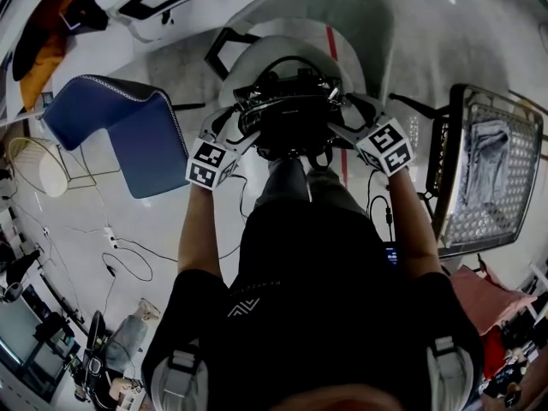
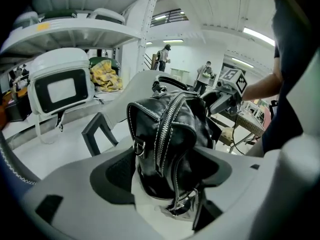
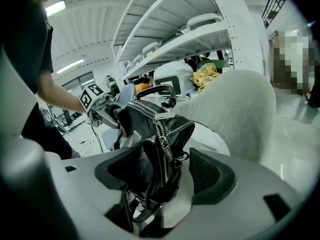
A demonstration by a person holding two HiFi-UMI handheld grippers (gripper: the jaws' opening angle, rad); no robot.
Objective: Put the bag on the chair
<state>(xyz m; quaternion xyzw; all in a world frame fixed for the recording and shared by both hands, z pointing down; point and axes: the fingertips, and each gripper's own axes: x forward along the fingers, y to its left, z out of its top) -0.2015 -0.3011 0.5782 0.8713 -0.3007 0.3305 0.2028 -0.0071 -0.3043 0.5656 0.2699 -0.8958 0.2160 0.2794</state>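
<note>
A black leather bag with white stitching and a zip stands upright on the seat of a white chair, its handle up. My left gripper is at the bag's left end and my right gripper at its right end. In the left gripper view the bag sits between the jaws of the left gripper, with white seat showing beside the left pad. In the right gripper view the bag lies between the jaws of the right gripper, apart from the right pad. The chair's back rises behind.
A blue chair stands to the left, and a wire basket holding grey cloth to the right. Cables trail over the floor. Shelves with a white appliance and a yellow cloth run behind the white chair.
</note>
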